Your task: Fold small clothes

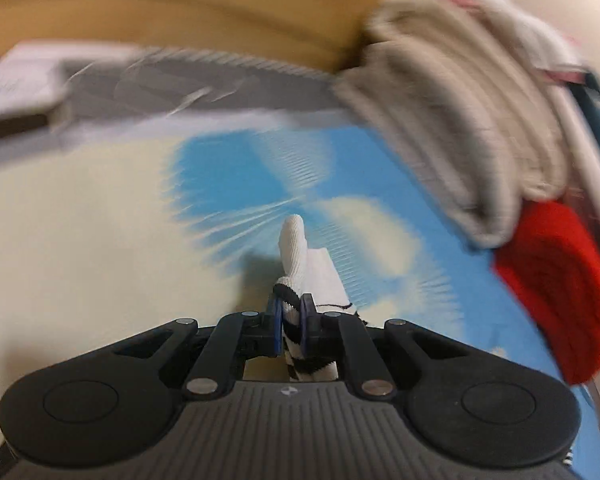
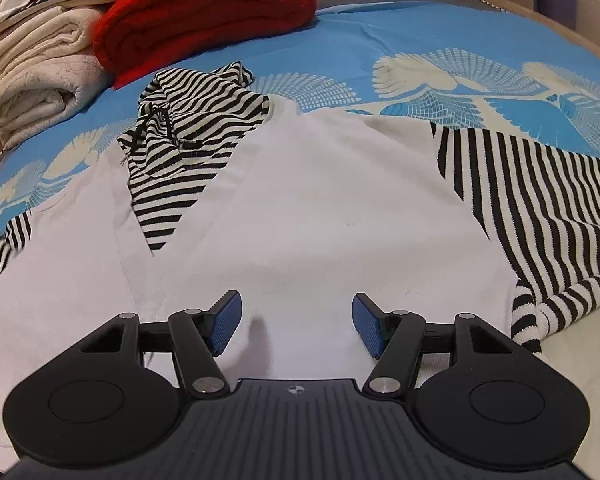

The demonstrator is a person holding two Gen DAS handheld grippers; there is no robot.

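Note:
A white hoodie with black-and-white striped sleeves and hood lies spread on the blue patterned bedspread. Its striped hood lies at the far left and one striped sleeve at the right. My right gripper is open, just above the white body near its lower edge. My left gripper is shut on a bunched white and striped part of the hoodie, held above the bedspread. The left wrist view is motion-blurred.
A folded red blanket and a stack of cream towels sit at the far left of the bed; both also show in the left wrist view, the blanket and the towels. A wooden bed frame runs behind.

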